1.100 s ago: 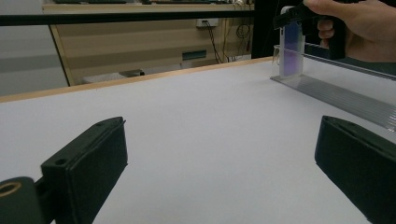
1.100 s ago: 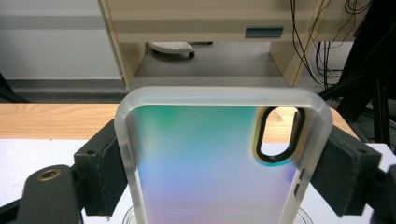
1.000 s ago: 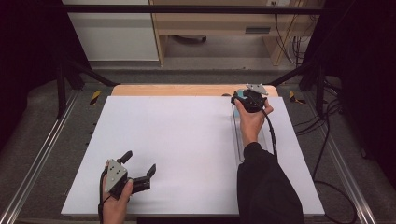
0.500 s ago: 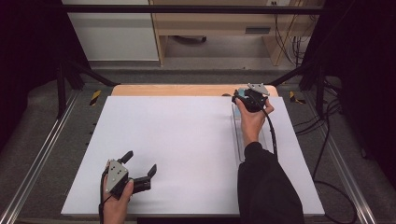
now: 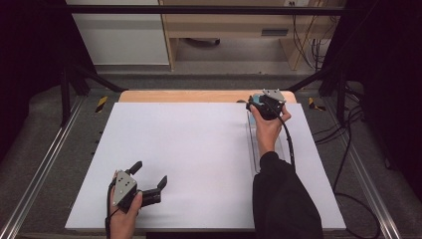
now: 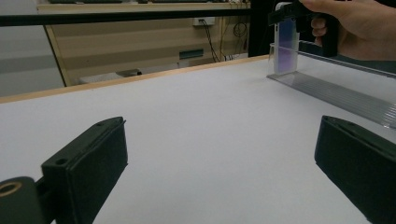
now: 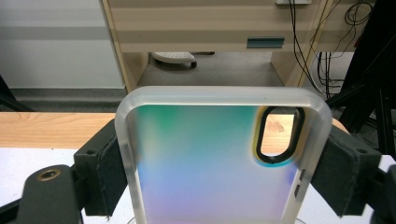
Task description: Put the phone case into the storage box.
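Note:
A translucent phone case (image 7: 205,168) with a green-to-violet sheen and an oval camera hole stands upright between the jaws of my right gripper (image 7: 219,172), whose pads (image 7: 105,172) press on its two long edges. In the high view this right gripper (image 5: 259,103) is at the table's far right, over the far end of a clear plastic rack (image 5: 252,144). The case (image 6: 286,44) rests with its lower end on that rack (image 6: 336,91). My left gripper (image 5: 150,173) lies near the front left, open, with only the white sheet between its jaws (image 6: 219,154).
A white sheet (image 5: 199,149) covers the table, and a strip of bare wood (image 5: 179,96) shows along its far edge. Metal rails (image 5: 45,164) run down both sides. Cables (image 5: 348,164) lie on the floor at the right. Wooden furniture (image 5: 224,25) stands behind.

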The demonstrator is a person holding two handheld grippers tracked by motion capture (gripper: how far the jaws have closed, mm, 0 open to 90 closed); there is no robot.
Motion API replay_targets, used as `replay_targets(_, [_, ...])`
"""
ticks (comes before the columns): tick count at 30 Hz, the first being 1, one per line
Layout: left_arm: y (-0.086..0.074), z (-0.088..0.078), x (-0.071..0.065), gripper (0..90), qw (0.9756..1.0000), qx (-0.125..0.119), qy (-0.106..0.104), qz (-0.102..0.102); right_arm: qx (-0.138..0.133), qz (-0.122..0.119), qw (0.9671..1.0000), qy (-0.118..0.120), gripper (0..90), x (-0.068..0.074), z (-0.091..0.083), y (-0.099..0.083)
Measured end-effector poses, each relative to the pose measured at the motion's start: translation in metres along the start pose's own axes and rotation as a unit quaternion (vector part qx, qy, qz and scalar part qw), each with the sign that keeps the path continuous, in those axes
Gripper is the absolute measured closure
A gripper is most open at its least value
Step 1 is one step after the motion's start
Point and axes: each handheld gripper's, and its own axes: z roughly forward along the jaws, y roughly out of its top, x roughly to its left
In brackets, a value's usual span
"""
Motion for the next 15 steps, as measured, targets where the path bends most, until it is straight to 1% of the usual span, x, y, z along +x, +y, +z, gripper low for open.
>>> replay_targets(10, [0.0002,0.0000,0.0011,2.1,1.0000,0.000,0.000,0.000,0.004,-0.011,0.9999,0.002,17.3,0.0036,0.0004,-0.0021])
replay_targets(15, [0.0002,-0.0010,0.0015,2.1,1.0000,-0.001,0.002,-0.001,0.007,-0.010,0.9999,0.002,17.2,0.0039,0.0000,-0.0015])
